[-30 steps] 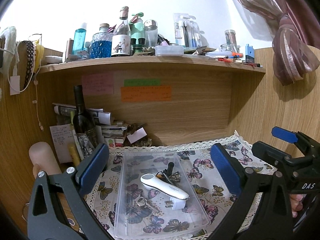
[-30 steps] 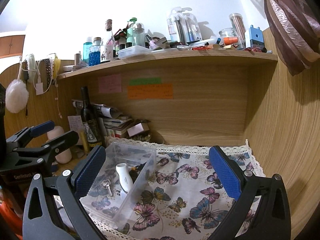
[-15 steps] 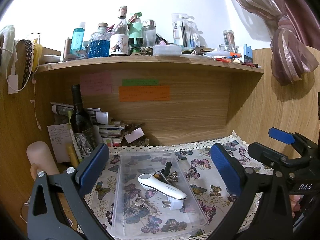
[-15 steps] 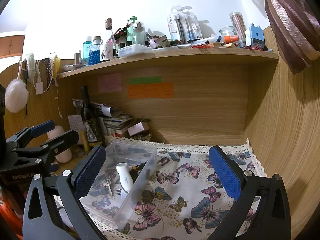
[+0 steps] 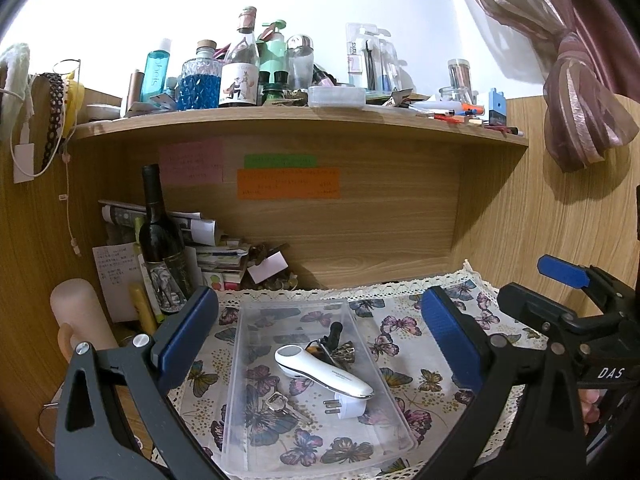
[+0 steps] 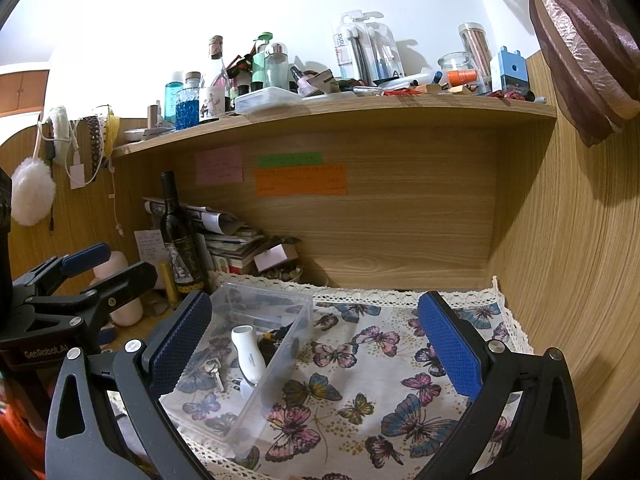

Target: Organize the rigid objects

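1. We held the left gripper (image 5: 320, 336) above the clear bin (image 5: 240, 360), its fingers wide apart and empty.
2. We kept the right gripper (image 6: 316, 340) to the right of the bin, fingers likewise spread, gripping nothing.
3. Inside the bin lay the white handheld device (image 5: 320, 372), a plug adapter (image 5: 344, 404) touching its end, a key (image 5: 284, 402) beside it, and a dark clip (image 5: 334, 334) behind.
4. The bin sat on the butterfly cloth (image 6: 380, 360).

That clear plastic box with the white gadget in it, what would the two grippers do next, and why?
Probably nothing more goes in: the clear box already holds the white gadget, a key, a plug and a dark clip, and the butterfly cloth beside it lies bare. Both the left gripper and right gripper hang open and empty, so I would guess they draw back.
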Tool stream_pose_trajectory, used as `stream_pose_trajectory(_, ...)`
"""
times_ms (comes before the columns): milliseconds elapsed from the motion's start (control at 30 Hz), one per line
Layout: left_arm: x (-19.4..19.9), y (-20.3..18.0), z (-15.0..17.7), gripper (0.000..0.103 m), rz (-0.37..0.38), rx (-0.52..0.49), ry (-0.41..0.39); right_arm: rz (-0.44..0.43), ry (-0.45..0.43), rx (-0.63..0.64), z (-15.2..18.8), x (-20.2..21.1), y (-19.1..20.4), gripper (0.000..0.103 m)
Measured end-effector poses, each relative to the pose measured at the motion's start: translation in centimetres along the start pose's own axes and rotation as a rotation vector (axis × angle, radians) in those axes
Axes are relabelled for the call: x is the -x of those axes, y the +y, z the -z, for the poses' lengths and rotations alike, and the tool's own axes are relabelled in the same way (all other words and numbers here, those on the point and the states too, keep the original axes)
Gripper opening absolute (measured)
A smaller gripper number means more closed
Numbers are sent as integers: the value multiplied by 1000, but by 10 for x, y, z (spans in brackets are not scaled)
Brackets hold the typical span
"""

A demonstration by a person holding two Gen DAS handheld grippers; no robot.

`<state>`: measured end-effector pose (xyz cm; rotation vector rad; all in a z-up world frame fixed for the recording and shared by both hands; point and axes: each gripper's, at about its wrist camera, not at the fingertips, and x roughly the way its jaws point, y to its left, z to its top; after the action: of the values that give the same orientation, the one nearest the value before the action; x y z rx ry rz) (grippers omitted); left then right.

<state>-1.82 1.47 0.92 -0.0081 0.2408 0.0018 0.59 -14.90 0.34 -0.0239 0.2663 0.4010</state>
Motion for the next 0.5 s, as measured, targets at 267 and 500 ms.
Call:
stream_pose_trajectory(267,-1,1,1,103,-1,4,2,5,1,-1,0,0,3,103)
stream_pose_trajectory(500,-2,2,2,103,5,5,1,4,3,-1,0,-1,3,103)
